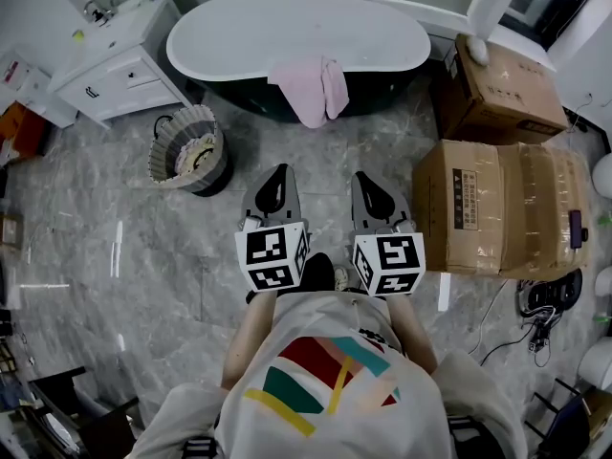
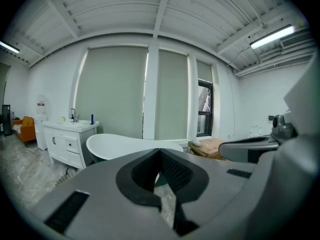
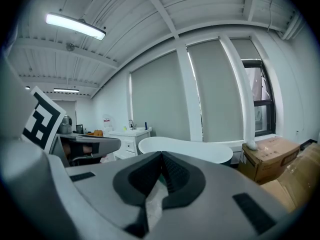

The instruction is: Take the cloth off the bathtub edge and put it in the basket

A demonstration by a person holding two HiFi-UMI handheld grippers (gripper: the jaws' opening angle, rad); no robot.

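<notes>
Head view, seen from above the person. One white bathtub (image 1: 296, 36) with a dark outer wall lies at 12 o'clock. One pink cloth (image 1: 311, 89) is draped over its near rim and hangs down the outer wall, touching nothing else. One round basket (image 1: 188, 149) with a frilled rim stands on the marble floor (image 1: 115, 247) at 10 o'clock from the grippers, near the bathtub's left end and well apart from the cloth. What lies inside the basket cannot be made out.

There are two grippers, each bearing one marker cube. They are held side by side above the floor and point toward 12 o'clock at the bathtub. The left gripper (image 1: 277, 170) is well apart from both cloth and basket. In the left gripper view its two fingers (image 2: 175, 171) meet along their length with nothing between them. The right gripper (image 1: 366, 177) sits at 3 o'clock from the left one. In the right gripper view its two fingers (image 3: 172, 176) are likewise pressed together on nothing.

One white vanity cabinet (image 1: 120, 60) stands at 10 to 11 o'clock, beyond the basket. Two cardboard boxes stand on the floor. The smaller box (image 1: 502, 89) is at 1 to 2 o'clock beside the bathtub's right end, and the larger box (image 1: 497, 208) is at 3 o'clock from the right gripper.
</notes>
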